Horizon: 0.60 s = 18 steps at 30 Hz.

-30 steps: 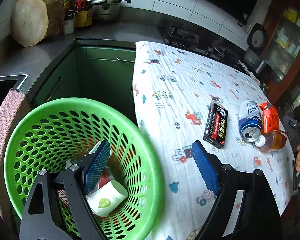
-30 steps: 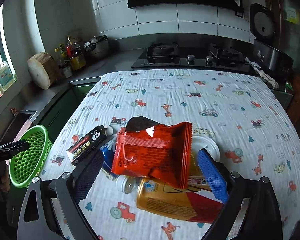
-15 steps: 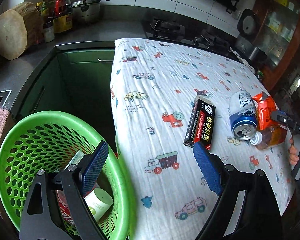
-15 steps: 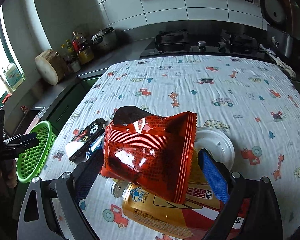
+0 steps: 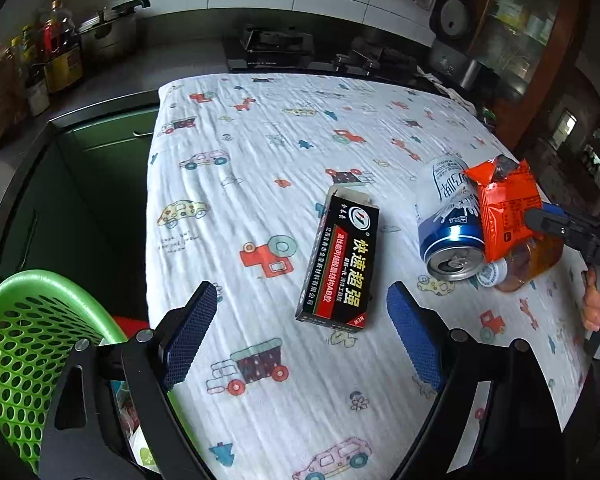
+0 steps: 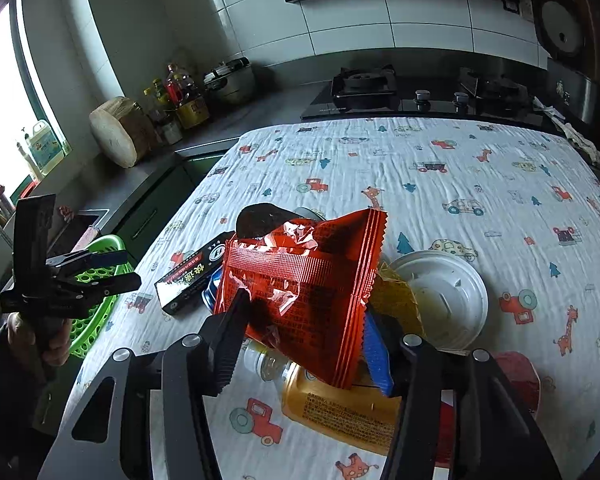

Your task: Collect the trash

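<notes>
- My right hand-held gripper (image 6: 304, 326) has just been closing, and its jaws now pinch the red packet (image 6: 304, 276) between them, lifted off the desk (image 6: 440, 184).
- The packet is crinkly, glossy foil with crimped, saw-toothed seams and a torn-open top.
- My left hand-held gripper (image 5: 300, 326) stands wide and empty above the desk, its blue pads (image 5: 190, 338) knurled with a fine grid.
- A black box (image 5: 338, 262) lies flat on the cloth just ahead of the left jaws, not touching them; it is a long cardboard carton with one end flap open.
- Beside it a blue-and-white can (image 5: 450, 226) lies on its side, smooth metal, its open top facing me.
- A plastic bottle (image 6: 340, 404) of amber drink lies under the packet, with a white cap (image 5: 491, 274).
- A round white plastic lid (image 6: 440, 300) rests on the cloth just right of the packet.
- The green basket (image 5: 20, 352) sits off the desk's left edge, by my left hand-held gripper; it is round plastic, pierced all over with oval holes.
- The desk is covered in a rumpled white cloth printed with small cars and animals.
</notes>
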Each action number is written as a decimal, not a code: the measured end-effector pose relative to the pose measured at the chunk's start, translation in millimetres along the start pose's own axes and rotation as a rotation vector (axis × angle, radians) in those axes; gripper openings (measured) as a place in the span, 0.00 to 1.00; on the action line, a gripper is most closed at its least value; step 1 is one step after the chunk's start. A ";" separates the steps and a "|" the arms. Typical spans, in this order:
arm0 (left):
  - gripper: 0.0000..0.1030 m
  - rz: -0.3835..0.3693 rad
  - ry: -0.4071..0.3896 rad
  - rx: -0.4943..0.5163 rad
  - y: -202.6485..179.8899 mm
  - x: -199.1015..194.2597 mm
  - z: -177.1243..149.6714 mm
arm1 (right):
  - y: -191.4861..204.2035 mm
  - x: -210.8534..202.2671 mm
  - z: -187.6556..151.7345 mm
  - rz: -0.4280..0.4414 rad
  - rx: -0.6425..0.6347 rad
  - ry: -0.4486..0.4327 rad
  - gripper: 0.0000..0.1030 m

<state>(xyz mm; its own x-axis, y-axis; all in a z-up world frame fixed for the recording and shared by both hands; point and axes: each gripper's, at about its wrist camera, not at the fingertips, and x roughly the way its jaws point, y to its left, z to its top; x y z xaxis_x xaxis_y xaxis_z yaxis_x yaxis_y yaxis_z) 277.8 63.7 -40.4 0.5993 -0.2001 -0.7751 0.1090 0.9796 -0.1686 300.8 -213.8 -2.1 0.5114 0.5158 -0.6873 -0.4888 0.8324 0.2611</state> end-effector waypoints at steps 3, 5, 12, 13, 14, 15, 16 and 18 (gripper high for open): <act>0.83 -0.015 0.021 0.037 -10.1 14.4 2.9 | 2.6 -5.9 -1.3 0.008 0.002 -0.019 0.43; 0.83 -0.012 0.032 0.065 -17.0 24.2 4.7 | 3.9 -10.3 -1.9 0.007 0.001 -0.031 0.40; 0.82 0.001 0.088 0.114 -34.5 59.8 11.8 | 9.6 -26.2 -6.1 0.013 -0.011 -0.064 0.35; 0.82 0.006 0.090 0.120 -35.8 62.7 12.5 | 10.6 -27.7 -6.5 0.015 -0.013 -0.066 0.34; 0.81 0.014 0.090 0.122 -37.2 65.2 13.2 | 11.4 -29.0 -6.6 0.015 -0.016 -0.068 0.34; 0.74 0.012 0.093 0.123 -37.5 66.9 13.6 | 12.4 -30.6 -7.3 0.014 -0.020 -0.071 0.33; 0.66 0.008 0.097 0.123 -37.7 68.7 13.5 | 13.5 -32.2 -8.5 0.014 -0.022 -0.074 0.32; 0.59 0.034 0.086 0.131 -39.2 69.2 13.9 | 16.5 -36.1 -10.4 0.018 -0.023 -0.082 0.31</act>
<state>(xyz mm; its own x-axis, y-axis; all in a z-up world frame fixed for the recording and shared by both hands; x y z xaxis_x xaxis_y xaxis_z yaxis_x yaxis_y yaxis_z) 326.0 11.7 -79.0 0.5349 -0.1620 -0.8292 0.1959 0.9785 -0.0647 266.9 -220.8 20.0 0.5580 0.5460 -0.6249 -0.5142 0.8185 0.2560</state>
